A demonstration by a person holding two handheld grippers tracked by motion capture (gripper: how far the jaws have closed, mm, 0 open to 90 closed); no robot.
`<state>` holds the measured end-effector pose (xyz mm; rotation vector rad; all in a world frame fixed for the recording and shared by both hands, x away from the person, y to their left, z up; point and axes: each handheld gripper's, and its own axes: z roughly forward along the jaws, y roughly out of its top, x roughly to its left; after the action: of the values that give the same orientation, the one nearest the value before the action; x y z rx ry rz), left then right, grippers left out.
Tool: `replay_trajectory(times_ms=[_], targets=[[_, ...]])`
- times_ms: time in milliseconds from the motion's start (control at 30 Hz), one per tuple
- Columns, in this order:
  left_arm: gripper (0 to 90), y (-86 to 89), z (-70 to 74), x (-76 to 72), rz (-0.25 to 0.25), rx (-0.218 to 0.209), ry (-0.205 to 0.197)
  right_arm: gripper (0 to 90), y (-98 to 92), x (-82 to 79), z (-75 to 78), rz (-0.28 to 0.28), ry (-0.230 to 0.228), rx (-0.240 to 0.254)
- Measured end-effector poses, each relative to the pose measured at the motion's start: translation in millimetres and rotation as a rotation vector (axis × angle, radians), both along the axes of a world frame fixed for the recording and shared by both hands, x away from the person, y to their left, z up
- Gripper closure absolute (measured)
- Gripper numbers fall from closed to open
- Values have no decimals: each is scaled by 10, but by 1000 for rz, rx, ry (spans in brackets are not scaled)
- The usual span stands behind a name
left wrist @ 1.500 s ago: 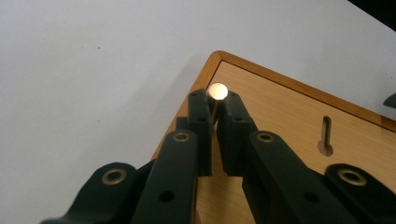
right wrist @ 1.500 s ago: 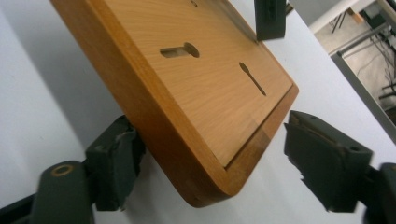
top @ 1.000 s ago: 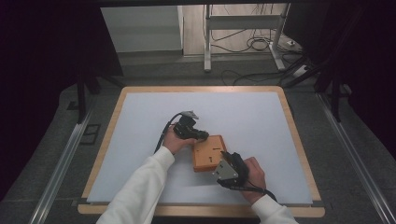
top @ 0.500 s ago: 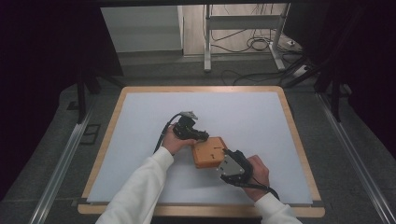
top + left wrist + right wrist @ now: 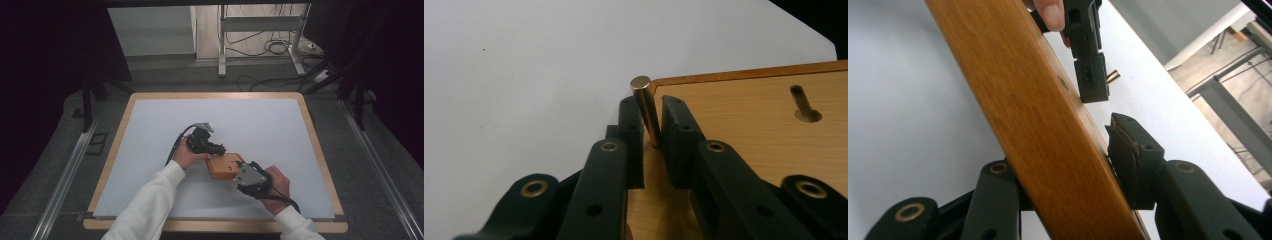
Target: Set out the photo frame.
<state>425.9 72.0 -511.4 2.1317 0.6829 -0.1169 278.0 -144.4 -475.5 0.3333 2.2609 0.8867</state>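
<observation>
A wooden block [image 5: 223, 166] lies near the front middle of the white table top [image 5: 260, 125]. A brass pin [image 5: 641, 82] stands in a hole at the block's [image 5: 749, 125] corner. My left gripper [image 5: 650, 104] straddles the pin; its jaws have just been opening, a sliver of gap shows on one side, and it is open. The left gripper [image 5: 212, 147] reaches the block from the far left. My right gripper [image 5: 1063, 150] has just been closing and is shut on the block [image 5: 1023, 100] across its thickness, from the near right [image 5: 245, 172].
A keyhole slot [image 5: 804, 106] is cut into the block's top face. The table has a wooden rim [image 5: 320, 150]. Beyond it stand a metal frame [image 5: 222, 45] and floor cables [image 5: 272, 47]. Metal rails [image 5: 65, 175] run along both sides.
The block has turned a little and looks flatter. The right gripper's jaws have closed in on it. Both hands have stayed almost in place.
</observation>
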Motion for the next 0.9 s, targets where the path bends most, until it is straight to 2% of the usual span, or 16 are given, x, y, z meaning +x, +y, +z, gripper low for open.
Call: replay_trajectory(times_ms=[133, 233, 300, 333, 467, 600, 800, 900], targets=[[776, 20, 18, -25, -7, 13, -31, 619, 12, 13, 50, 14, 15, -8], [719, 103, 97, -57, 52, 4, -88, 634, 8, 35, 78, 11, 22, -3], [633, 216, 157, -62, 106, -29, -99, 643, -10, 55, 98, 5, 32, 10], [621, 280, 188, -68, 128, -38, -109, 646, -23, 67, 108, 3, 37, 14], [565, 507, 270, -124, 180, -7, -154, 654, -45, 101, 138, 4, 50, 19], [532, 673, 255, -220, 210, 31, -179, 659, -26, 122, 159, 7, 56, 11], [471, 798, 188, -366, 226, 67, -202, 663, -6, 157, 198, 10, 69, -4], [445, 834, 165, -425, 228, 64, -205, 663, -2, 170, 213, 11, 79, -9]])
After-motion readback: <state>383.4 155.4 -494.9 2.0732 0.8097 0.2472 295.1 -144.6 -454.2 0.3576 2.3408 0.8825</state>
